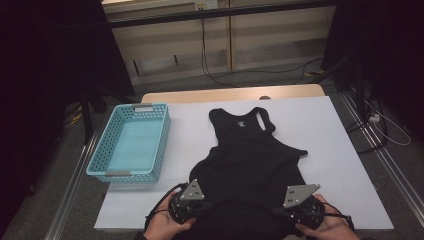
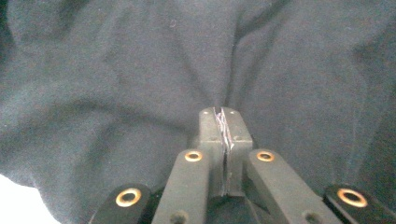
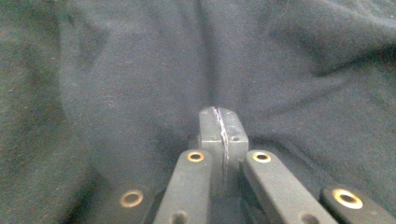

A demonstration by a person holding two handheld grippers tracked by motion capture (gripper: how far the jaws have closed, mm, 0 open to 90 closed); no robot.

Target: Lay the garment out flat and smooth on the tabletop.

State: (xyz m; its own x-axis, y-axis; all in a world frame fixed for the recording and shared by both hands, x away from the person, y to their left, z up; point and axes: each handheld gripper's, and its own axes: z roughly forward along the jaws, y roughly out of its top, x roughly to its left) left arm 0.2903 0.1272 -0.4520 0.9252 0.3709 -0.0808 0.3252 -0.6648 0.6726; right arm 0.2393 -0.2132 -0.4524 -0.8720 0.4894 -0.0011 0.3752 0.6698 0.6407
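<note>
Black tank top (image 1: 248, 155) spread flat on white sheet (image 1: 340, 150) over table, neck end away from person, hem end toward person; straps and neckline farthest from hem, a small pale mark (image 1: 240, 123) inside neckline, too small to read. No other writing or brand legible anywhere.

Left gripper (image 1: 192, 200) at hem's left corner, held in left hand (image 1: 162, 225); grey three-cornered plate on top. Jaws pressed together in left gripper view (image 2: 223, 122), a thin pale line of pinched material showing along the seam between them, black fabric bunched and creased just beyond the tips. A sliver of white sheet visible at lower left of the fabric in that view.

Right gripper (image 1: 301, 202) at hem's right corner, held in right hand (image 1: 327, 227); same grey plate on top. Jaws likewise fully closed in right gripper view (image 3: 222, 121), with folds of tank top drawn toward the tips.

Light blue perforated basket (image 1: 100, 160) left of tank top, well apart from it, standing on sheet's left edge, long axis parallel to garment. Black cables on floor beyond table, past neck end of tank top.
</note>
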